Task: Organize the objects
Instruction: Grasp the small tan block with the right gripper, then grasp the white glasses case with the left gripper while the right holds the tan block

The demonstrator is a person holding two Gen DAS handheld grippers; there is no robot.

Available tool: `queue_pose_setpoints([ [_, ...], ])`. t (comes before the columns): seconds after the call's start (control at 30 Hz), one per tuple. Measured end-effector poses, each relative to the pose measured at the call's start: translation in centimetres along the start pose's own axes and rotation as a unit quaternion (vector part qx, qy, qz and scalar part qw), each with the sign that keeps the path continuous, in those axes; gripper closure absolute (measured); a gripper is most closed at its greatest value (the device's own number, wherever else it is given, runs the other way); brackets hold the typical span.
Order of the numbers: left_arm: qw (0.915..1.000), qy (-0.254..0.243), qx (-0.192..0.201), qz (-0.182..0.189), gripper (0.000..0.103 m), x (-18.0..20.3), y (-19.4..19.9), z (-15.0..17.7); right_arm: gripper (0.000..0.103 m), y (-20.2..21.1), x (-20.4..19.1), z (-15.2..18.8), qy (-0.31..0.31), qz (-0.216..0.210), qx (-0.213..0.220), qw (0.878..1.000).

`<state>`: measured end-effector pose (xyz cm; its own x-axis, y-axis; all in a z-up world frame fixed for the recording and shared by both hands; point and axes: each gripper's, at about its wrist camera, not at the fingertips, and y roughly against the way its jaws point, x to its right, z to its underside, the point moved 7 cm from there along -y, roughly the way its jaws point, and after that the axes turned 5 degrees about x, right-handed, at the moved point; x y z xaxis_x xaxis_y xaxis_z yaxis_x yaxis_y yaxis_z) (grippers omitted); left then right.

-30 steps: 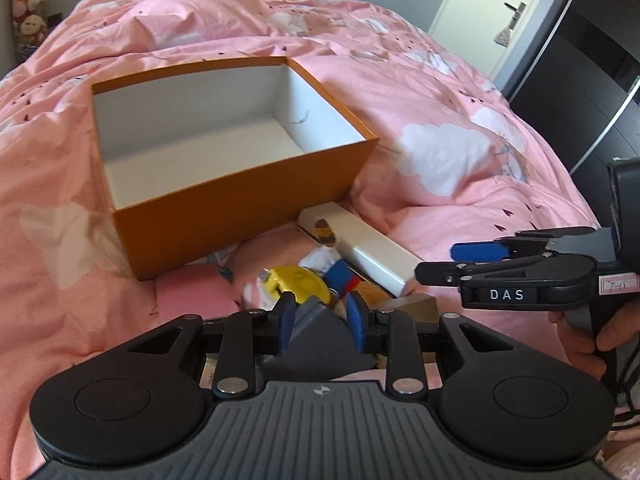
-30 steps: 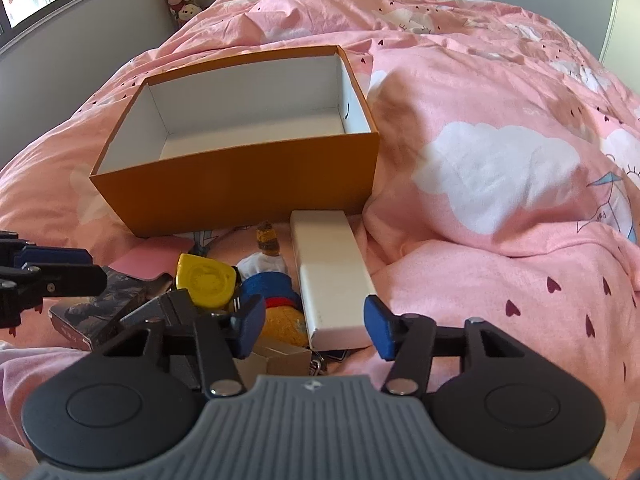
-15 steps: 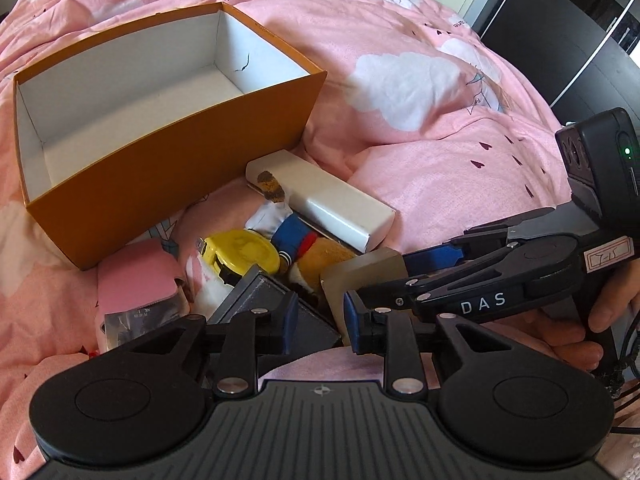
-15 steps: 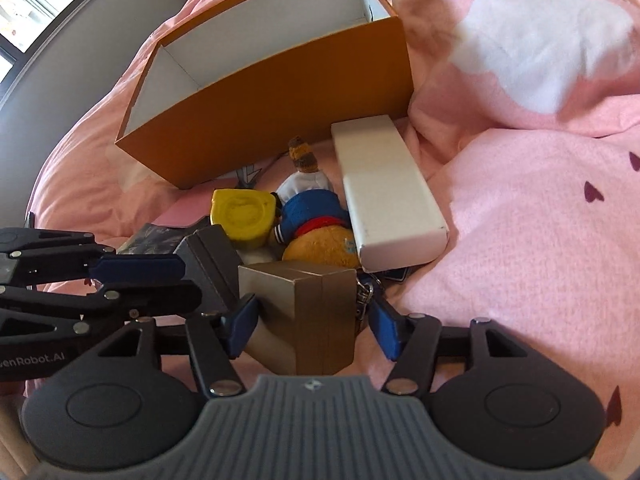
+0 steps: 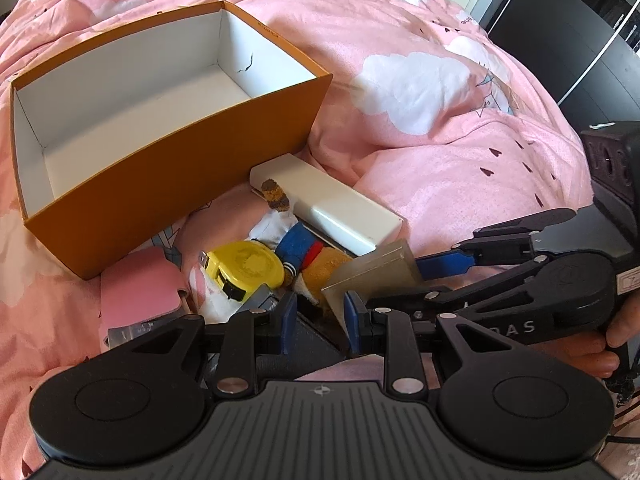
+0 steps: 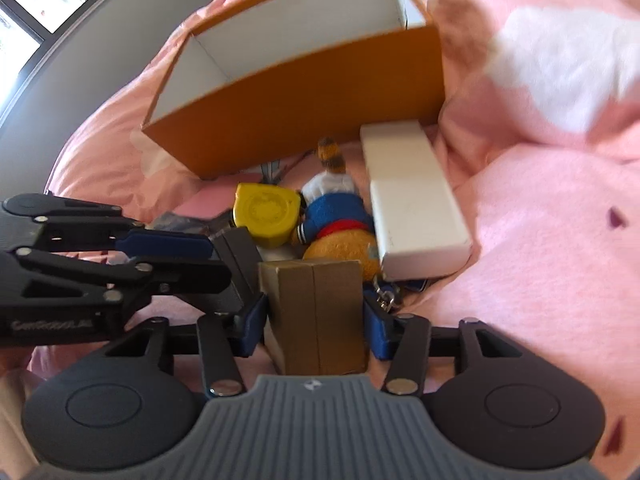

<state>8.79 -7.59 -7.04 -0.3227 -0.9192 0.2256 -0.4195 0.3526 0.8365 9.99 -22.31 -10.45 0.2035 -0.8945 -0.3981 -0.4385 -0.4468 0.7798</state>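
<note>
An open orange box (image 5: 168, 168) with a white inside lies on the pink duvet. In front of it is a pile: a long white box (image 5: 332, 208), a plush toy (image 5: 304, 248), a yellow tape measure (image 5: 248, 264) and a pink pouch (image 5: 140, 292). My left gripper (image 5: 320, 316) is shut on a dark grey box (image 6: 236, 268) at the near edge of the pile. My right gripper (image 6: 316, 324) is closing its jaws on a brown cardboard box (image 6: 316, 304), and both blue pads lie against its sides. From the left wrist view, the right gripper (image 5: 394, 284) comes in from the right.
The duvet (image 5: 440, 140) rises in soft folds right of the pile. A keychain (image 6: 384, 292) lies under the white box's near end. A dark cabinet (image 5: 580, 20) stands far right. A hand (image 5: 592, 352) holds the right gripper's handle.
Both grippers tipped down and dropped onto the pile. The right jaws came around the brown box and narrowed on it. The left jaws narrowed on the dark grey box.
</note>
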Motion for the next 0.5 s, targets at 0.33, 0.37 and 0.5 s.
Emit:
queue_pose_setpoints([
  [0.33, 0.9955, 0.078, 0.0, 0.054, 0.065, 0.9, -3.3, -4.3, 0.051, 4.1, 4.2, -5.7, 0.03, 0.106, 0.091, 0.99],
  [0.37, 0.9939, 0.091, -0.006, 0.062, 0.061, 1.1, -4.1, -4.6, 0.051, 4.0, 4.7, -6.1, 0.03, 0.111, 0.094, 0.989],
  [0.5, 0.987, 0.138, -0.048, 0.068, 0.053, 1.2, -7.8, -5.1, 0.051, 3.5, 6.3, -7.1, 0.028, 0.121, 0.097, 0.987],
])
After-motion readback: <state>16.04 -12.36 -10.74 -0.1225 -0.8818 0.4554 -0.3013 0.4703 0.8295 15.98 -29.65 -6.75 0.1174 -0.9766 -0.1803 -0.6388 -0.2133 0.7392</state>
